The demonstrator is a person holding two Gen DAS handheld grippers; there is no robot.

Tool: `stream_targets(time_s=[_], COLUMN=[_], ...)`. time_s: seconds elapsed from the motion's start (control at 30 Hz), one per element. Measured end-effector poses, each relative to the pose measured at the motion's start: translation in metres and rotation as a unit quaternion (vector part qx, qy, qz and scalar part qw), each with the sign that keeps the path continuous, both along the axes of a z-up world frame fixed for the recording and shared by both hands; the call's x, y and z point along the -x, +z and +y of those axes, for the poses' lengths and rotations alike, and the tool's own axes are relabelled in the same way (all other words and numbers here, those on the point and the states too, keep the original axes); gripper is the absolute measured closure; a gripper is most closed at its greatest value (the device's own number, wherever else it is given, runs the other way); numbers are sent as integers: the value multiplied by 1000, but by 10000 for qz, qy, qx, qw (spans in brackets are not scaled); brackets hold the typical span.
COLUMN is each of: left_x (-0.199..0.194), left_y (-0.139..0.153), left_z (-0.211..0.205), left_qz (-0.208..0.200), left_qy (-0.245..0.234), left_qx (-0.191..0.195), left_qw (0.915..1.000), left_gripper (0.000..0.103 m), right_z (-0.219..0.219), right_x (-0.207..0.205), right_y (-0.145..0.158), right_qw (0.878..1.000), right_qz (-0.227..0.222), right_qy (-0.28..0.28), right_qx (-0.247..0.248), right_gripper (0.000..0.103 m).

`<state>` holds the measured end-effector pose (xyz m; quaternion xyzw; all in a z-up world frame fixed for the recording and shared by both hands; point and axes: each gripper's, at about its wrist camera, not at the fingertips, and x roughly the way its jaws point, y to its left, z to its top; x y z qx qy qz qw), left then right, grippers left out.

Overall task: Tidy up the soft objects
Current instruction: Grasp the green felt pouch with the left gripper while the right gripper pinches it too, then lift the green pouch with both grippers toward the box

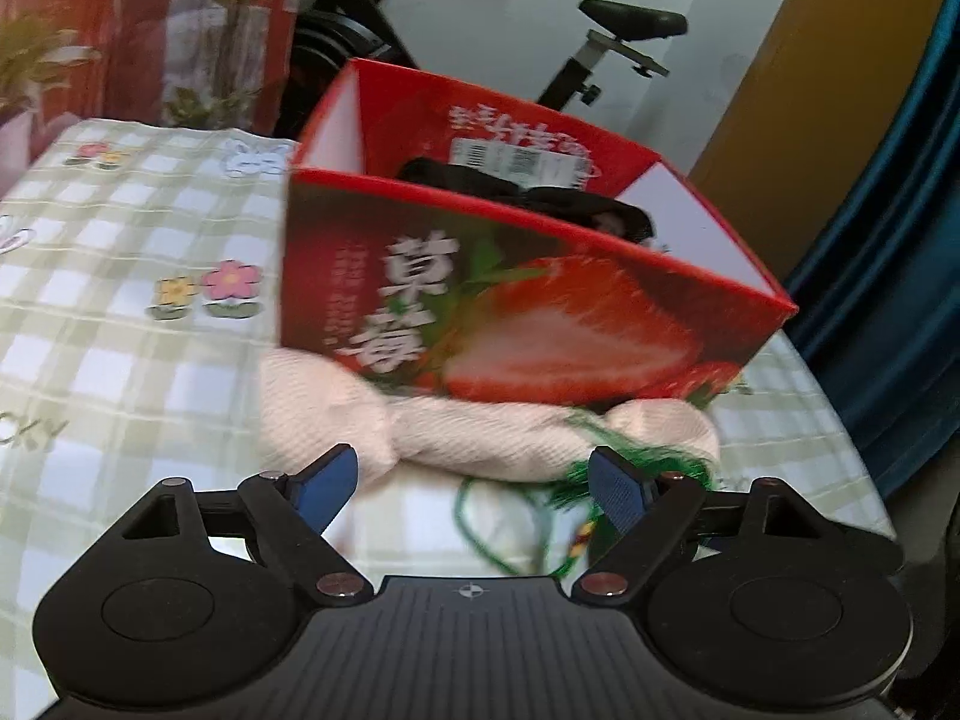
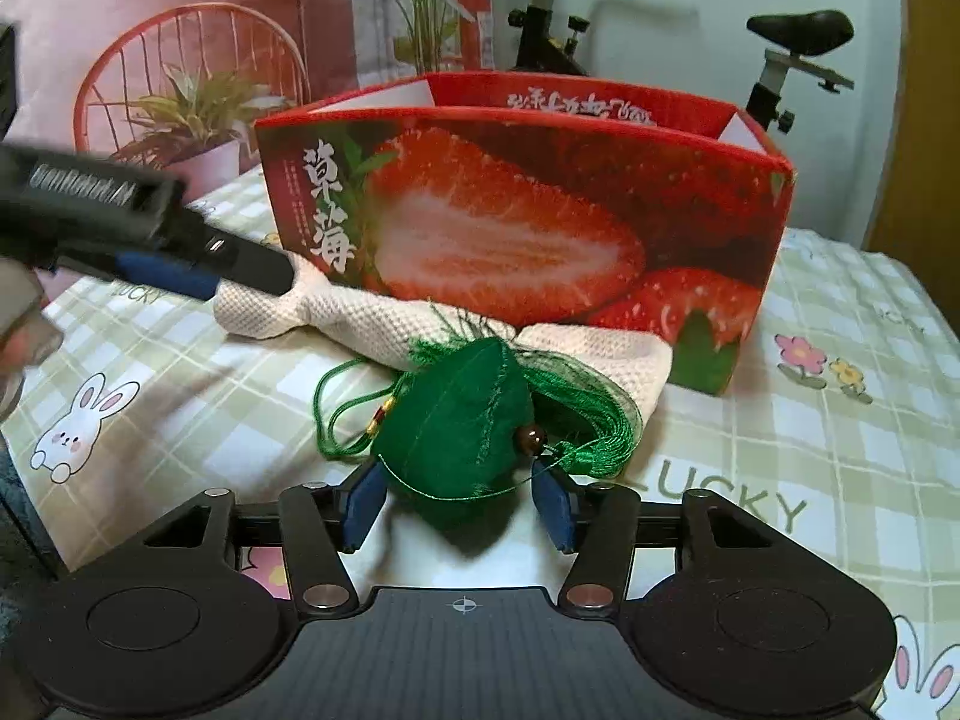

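Observation:
A red strawberry box (image 1: pixel 528 294) stands on the checked cloth; it also shows in the right wrist view (image 2: pixel 528 210). A black soft item (image 1: pixel 540 198) lies inside it. A cream knitted cloth (image 1: pixel 480 432) lies against the box front, also seen in the right wrist view (image 2: pixel 384 324). My left gripper (image 1: pixel 474 489) is open just before the cloth; it appears at the left in the right wrist view (image 2: pixel 240 267). A green stuffed sachet (image 2: pixel 462 432) with tassel and cord sits between my right gripper's (image 2: pixel 459 507) open pads, which stand beside it.
The checked tablecloth (image 2: pixel 810 450) with rabbits and flowers covers the table. An exercise bike (image 2: pixel 780 42) stands behind the box. A printed backdrop with plants (image 2: pixel 198 96) is at the back left. A blue curtain (image 1: pixel 888 300) hangs at the right.

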<state>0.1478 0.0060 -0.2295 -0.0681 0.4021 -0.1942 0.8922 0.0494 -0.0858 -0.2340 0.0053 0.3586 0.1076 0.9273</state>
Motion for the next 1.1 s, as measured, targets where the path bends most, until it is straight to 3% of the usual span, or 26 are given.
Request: stream_targets(time_s=[0.2, 0.33, 0.57, 0.8, 1.1], left_x=[-10, -12, -11, -6, 7], left_y=[-16, -27, -42, -44, -5], left_z=[-28, -48, -67, -70, -55], left_qz=[494, 653, 836, 796, 277], left_qy=[-285, -629, -989, -1026, -991], left_qx=[347, 326, 321, 394, 563], left_qw=[9978, 9954, 9911, 9907, 9931], left_gripper=[26, 39, 48, 50, 50], right_z=[-1, 1, 4, 5, 12], right_x=[0, -1, -2, -3, 6], right_y=[-5, -10, -15, -10, 27], right_qw=[9999, 9998, 9987, 9985, 9964], right_qz=[-72, -58, -63, -88, -574], right_qy=[96, 184, 406, 410, 534], right_qx=[-30, -39, -306, -352, -328], right_gripper=[50, 50, 54, 58, 58])
